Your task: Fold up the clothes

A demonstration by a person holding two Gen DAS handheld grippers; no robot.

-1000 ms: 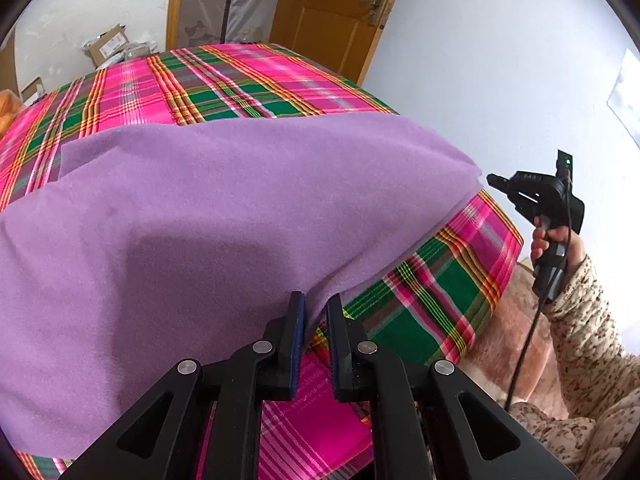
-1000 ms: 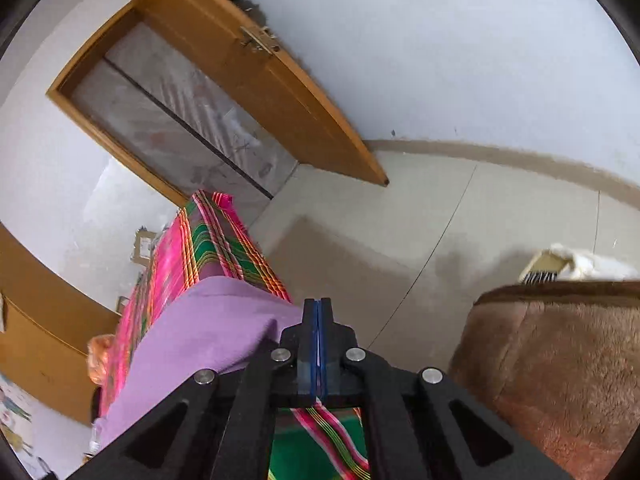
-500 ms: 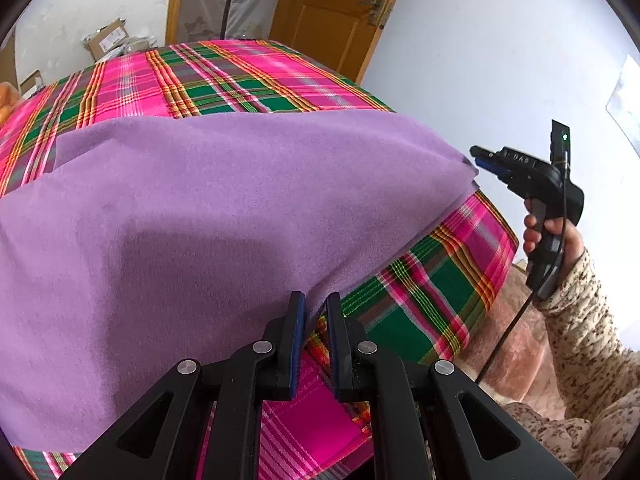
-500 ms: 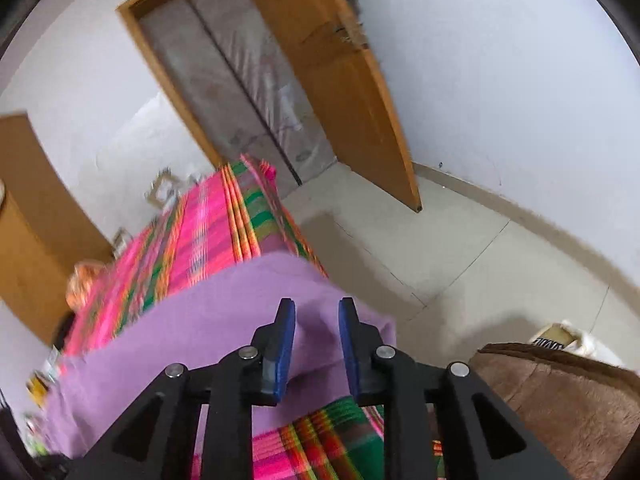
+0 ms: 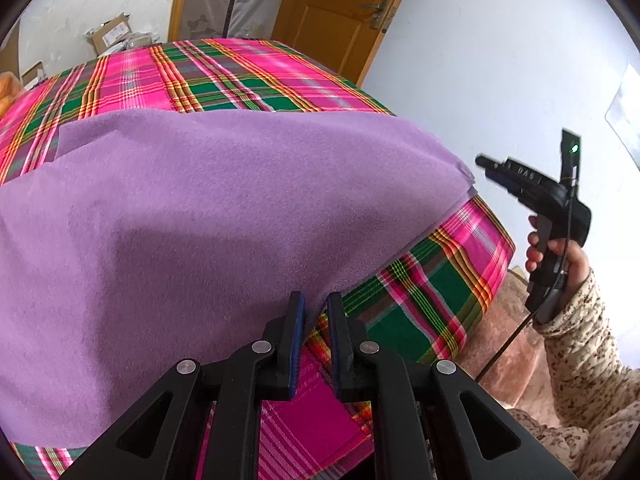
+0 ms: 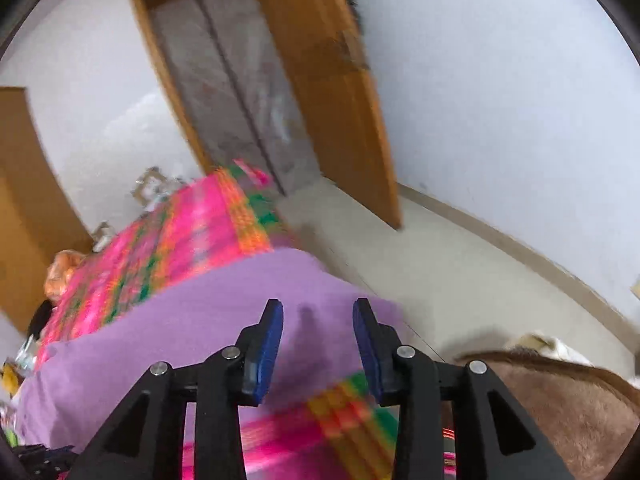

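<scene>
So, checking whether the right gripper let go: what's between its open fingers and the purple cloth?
Nothing: in the right wrist view the right gripper hangs open, bare air between it and the purple cloth.

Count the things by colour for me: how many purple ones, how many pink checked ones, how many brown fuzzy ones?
Purple cloth: 1
Pink checked bedcover: 1
Brown fuzzy blanket: 1
Total: 3

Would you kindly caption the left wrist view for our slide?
Left hand-held gripper open at the purple cloth on the plaid bed; right hand-held gripper alongside.
</scene>
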